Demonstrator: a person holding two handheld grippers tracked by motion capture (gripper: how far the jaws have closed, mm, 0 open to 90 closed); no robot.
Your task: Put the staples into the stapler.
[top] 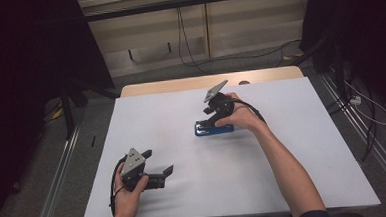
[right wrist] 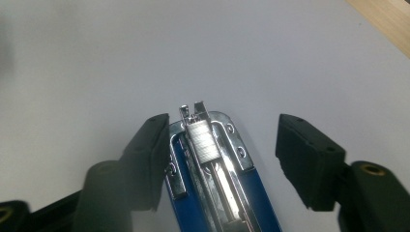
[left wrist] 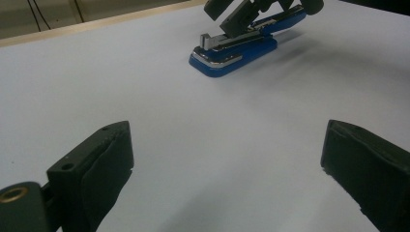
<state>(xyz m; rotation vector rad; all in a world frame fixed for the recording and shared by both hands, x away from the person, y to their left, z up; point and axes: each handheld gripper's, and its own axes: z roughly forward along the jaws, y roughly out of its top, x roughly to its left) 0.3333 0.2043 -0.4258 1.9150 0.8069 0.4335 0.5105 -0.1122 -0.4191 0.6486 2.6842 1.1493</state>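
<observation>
White tabletop (top: 295,183) carried blue stapler (left wrist: 232,53) mid-surface, lid open; right claw (right wrist: 220,159) astride it, jaws apart, no clamp; left claw (left wrist: 227,179) apart, empty, near front edge; risk: staple strip (right wrist: 203,140) jolted loose by claw.

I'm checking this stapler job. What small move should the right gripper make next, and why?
Probably lift the right gripper straight up and clear. Its jaws stand open either side of the blue stapler, which lies on the white table with its staple strip exposed.
</observation>
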